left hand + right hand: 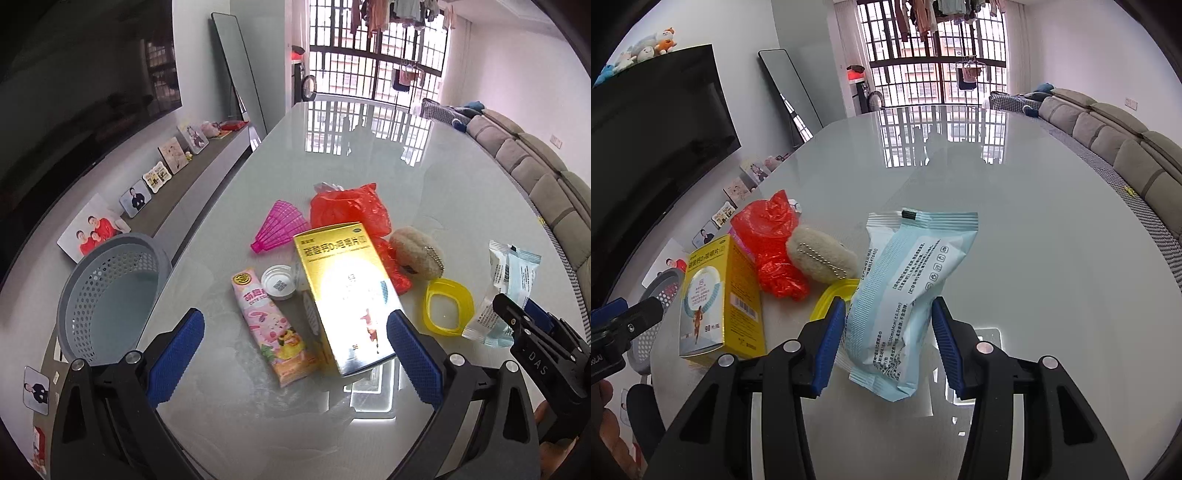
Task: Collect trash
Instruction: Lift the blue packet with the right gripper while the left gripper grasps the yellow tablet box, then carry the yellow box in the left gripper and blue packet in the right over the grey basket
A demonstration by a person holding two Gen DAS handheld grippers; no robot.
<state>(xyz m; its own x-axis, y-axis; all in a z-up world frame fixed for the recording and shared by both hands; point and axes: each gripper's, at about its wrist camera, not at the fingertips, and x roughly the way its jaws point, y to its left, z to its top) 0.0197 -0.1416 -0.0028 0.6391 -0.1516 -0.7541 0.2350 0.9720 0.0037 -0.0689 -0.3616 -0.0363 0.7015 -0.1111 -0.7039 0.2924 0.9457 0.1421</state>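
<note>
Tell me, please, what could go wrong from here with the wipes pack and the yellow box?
The right gripper pinches only the low end of the wipes pack, so the soft pack may flop or slip. The open left gripper frames the yellow box, which leans on clutter; closing could topple it onto the pink tube.

Glossy table (369, 155) bears red bag (351, 210), yellow box (347, 295).

Right gripper (888, 341) clamps pale blue packet (905, 295).
</note>
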